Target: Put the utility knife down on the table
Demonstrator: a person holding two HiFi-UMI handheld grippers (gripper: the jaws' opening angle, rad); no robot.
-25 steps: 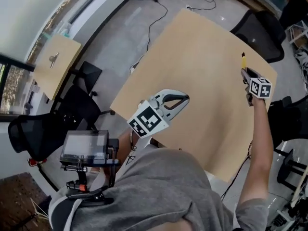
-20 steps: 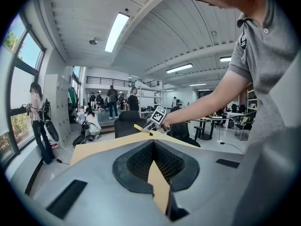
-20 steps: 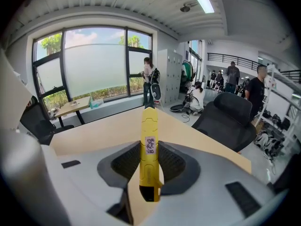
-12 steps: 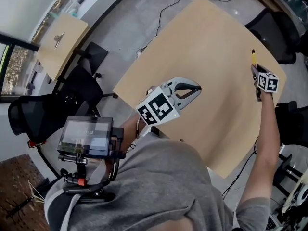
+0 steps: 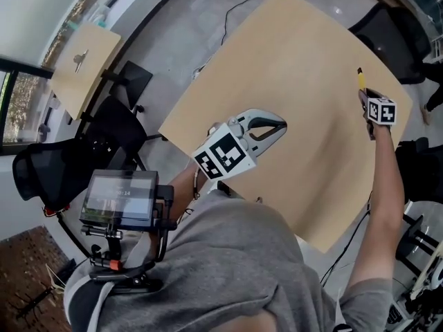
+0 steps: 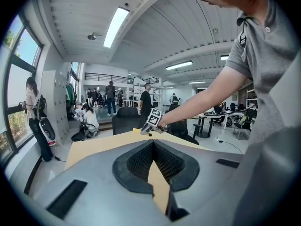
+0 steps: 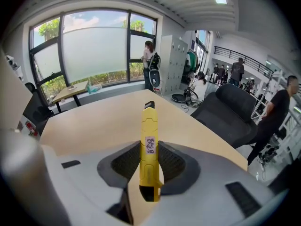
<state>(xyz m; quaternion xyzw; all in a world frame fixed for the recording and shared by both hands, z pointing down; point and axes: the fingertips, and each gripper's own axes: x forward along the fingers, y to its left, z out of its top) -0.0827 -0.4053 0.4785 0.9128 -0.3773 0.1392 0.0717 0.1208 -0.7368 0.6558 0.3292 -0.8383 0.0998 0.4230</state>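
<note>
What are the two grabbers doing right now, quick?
The left gripper is closed, with nothing in it.
The right gripper is closed on the utility knife.

Open-plan office or lab, black swivel office chairs, pale wooden tables, tall grey lockers, long ceiling strip lights, large windows

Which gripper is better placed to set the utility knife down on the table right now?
Right. The right gripper has its jaws shut on the yellow utility knife, held over the right side of the table. The left gripper is closed on nothing, nearer the person.
</note>
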